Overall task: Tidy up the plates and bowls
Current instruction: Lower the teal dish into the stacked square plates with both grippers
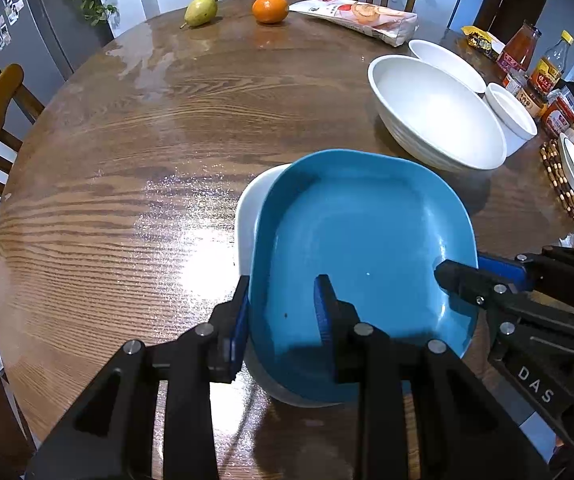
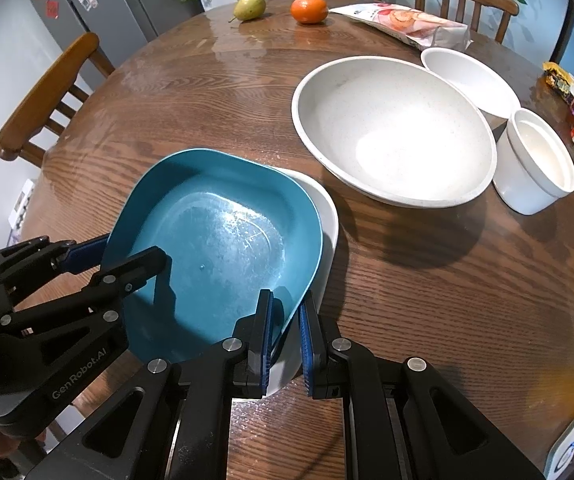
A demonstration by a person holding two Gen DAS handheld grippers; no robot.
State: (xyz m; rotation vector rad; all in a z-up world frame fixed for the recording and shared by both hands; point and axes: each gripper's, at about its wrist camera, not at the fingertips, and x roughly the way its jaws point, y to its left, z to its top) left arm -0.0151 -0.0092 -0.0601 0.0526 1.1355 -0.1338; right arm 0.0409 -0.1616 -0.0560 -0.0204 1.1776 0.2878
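Both black two-finger grippers — left (image 1: 283,316), right (image 2: 287,330) — pinch opposite rims of the blue squarish plate (image 1: 359,248), tilted in a white dish (image 2: 327,216).

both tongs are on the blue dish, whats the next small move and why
Probably lower the blue dish squarely into the white dish beneath it, then let go. It sits tilted and off-centre, with the left tongs and right tongs gripping opposite rims.

Bright overhead glare on table (image 1: 191,240), fisheye-warped edges
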